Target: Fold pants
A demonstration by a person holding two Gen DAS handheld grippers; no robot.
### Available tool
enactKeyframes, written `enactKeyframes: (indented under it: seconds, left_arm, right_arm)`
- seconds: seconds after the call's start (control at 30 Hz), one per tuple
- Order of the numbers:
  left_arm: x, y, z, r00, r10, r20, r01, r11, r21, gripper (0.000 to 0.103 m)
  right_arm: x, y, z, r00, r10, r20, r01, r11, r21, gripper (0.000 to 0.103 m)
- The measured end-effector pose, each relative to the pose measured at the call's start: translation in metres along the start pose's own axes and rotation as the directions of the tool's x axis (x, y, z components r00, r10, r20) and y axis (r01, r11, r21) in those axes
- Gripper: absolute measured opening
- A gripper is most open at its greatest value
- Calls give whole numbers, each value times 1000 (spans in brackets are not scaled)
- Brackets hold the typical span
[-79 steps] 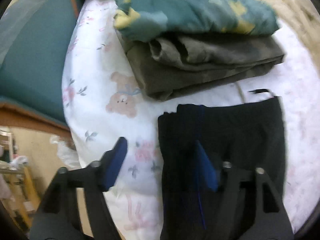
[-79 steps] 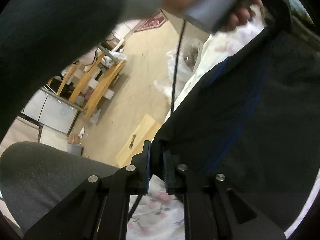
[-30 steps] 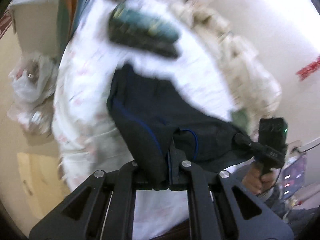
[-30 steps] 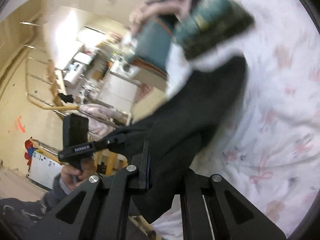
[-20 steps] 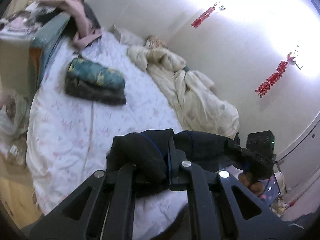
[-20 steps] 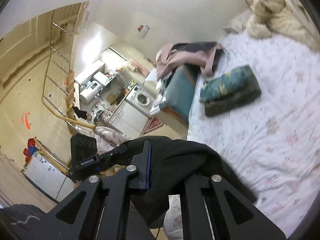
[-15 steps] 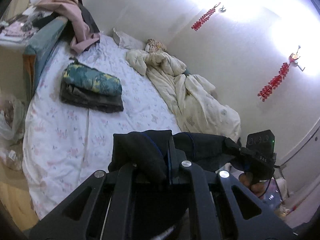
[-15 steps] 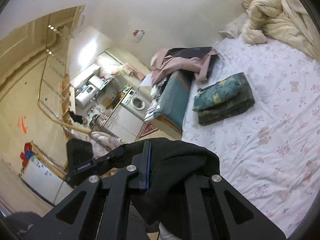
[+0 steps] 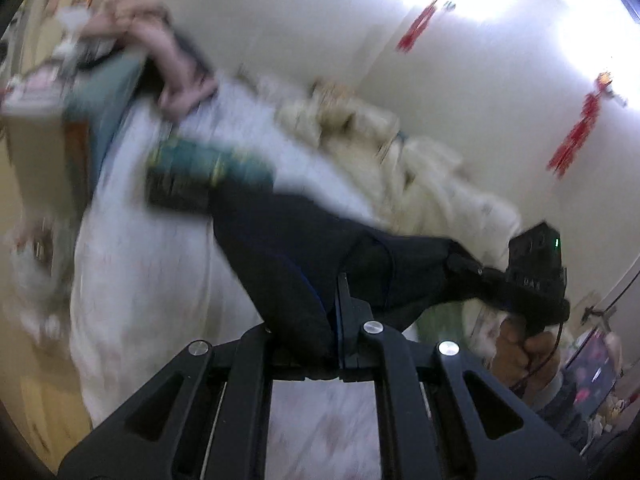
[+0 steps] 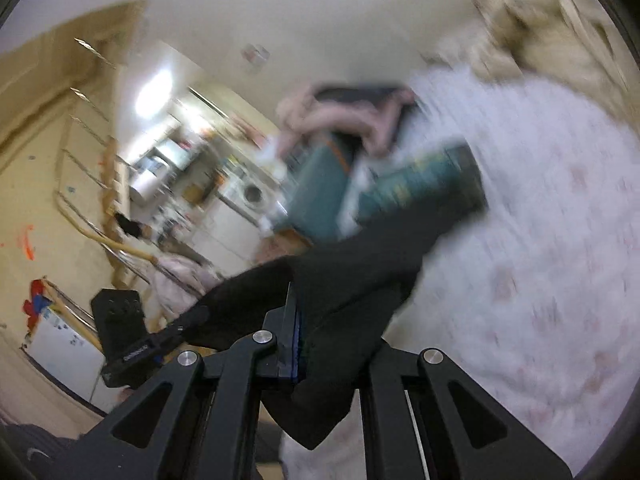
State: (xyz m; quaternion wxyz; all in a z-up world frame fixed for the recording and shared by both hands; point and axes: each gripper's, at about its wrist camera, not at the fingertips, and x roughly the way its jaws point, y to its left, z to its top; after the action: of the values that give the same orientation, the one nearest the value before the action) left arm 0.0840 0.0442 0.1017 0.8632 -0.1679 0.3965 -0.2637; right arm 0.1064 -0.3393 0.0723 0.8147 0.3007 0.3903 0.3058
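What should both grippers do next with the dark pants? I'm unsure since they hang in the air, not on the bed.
Probably carry them forward and lower them flat onto the floral sheet. The left gripper and right gripper are each shut on the dark pants, which hang bunched between them, their far end near the folded stack, so no fold can be laid yet.

- The floral bedsheet (image 10: 560, 280) lies bare and open on the near side of the bed, offering wide passage.
- A folded stack of clothes (image 9: 200, 176) sits on the sheet toward its far left edge, blocking that part.
- A crumpled cream duvet (image 9: 400, 152) fills the wall side.
- The black pants (image 9: 288, 248) hang stretched between both grippers, screening the space beneath.
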Motion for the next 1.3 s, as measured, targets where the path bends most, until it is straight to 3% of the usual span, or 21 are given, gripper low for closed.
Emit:
enactKeyframes:
  seconds: [0.1, 0.13, 0.17, 0.23, 0.3, 0.37, 0.4, 0.43, 0.47, 0.5, 0.53, 0.67, 0.7, 0.77, 0.8, 0.87, 0.93, 1.1, 1.17, 1.23, 1.3]
  left_arm:
    - [40, 25, -61, 985, 46, -165, -57, 997, -61, 6]
    - [60, 39, -86, 966, 49, -254, -80, 990, -114, 6]
    - [81, 52, -112, 933, 52, -356, -111, 983, -148, 6]
    - [102, 68, -148, 861, 91, -501, -203, 963, -175, 6]
    - [113, 69, -173, 787, 93, -610, -235, 959, -157, 7]
    - [114, 58, -183, 748, 140, -648, -242, 968, -70, 12]
    - [114, 55, -186, 730, 173, -661, -257, 966, -32, 13]
    - [113, 53, -188, 707, 228, -669, -293, 956, 16, 20]
    - [111, 54, -187, 692, 273, -668, -328, 943, 45, 27]
    - [107, 54, -184, 690, 294, -662, -345, 937, 56, 44]
    - [103, 55, -181, 701, 299, -647, -345, 937, 59, 51]
    - [82, 62, -143, 749, 335, -572, -387, 922, 33, 51]
    - [77, 66, -124, 774, 342, -533, -401, 916, 4, 51]
    - [80, 73, -91, 807, 361, -468, -413, 911, -10, 61]
    - [88, 77, -75, 816, 368, -446, -416, 909, -9, 68]
    - [112, 86, -46, 839, 341, -423, -382, 924, -12, 71]
    - [147, 100, -19, 883, 257, -394, -294, 955, -36, 70]
    - [222, 148, 19, 867, 287, -408, -341, 938, -65, 69]
    - [245, 156, 21, 848, 306, -433, -361, 932, -48, 69]
    - [263, 158, 14, 834, 299, -463, -349, 937, -24, 69]
    - [273, 157, 11, 827, 319, -464, -344, 938, 32, 69]
  right_arm:
    - [40, -58, -65, 974, -104, -202, 127, 986, 109, 7]
    - [54, -82, -94, 951, -133, -281, 184, 969, 164, 7]
    - [61, -94, -110, 935, -151, -321, 218, 959, 182, 7]
    - [81, -124, -157, 867, -167, -470, 309, 919, 244, 8]
    - [88, -131, -185, 809, -199, -553, 383, 893, 238, 9]
    - [86, -122, -195, 768, -283, -574, 448, 879, 166, 16]
    - [84, -121, -196, 759, -294, -582, 462, 871, 163, 30]
    - [79, -121, -196, 757, -298, -581, 474, 863, 174, 57]
    - [70, -120, -193, 763, -322, -561, 492, 851, 181, 67]
    - [61, -118, -188, 768, -349, -537, 507, 843, 177, 73]
    - [53, -116, -183, 776, -361, -518, 512, 840, 181, 73]
    - [25, -116, -140, 841, -372, -392, 477, 852, 217, 73]
    - [24, -116, -128, 862, -345, -371, 443, 869, 222, 73]
    - [30, -120, -102, 892, -302, -336, 389, 892, 231, 73]
    - [37, -121, -86, 900, -294, -321, 372, 903, 216, 73]
    - [57, -130, -59, 905, -293, -309, 357, 917, 177, 73]
    - [84, -131, -34, 905, -288, -311, 346, 926, 150, 73]
    - [142, -160, 14, 892, -324, -314, 348, 937, 24, 69]
    - [164, -175, 18, 871, -356, -338, 376, 926, -6, 68]
    - [181, -179, 20, 873, -316, -373, 338, 941, -5, 59]
    - [193, -177, 22, 873, -320, -368, 325, 944, -49, 59]
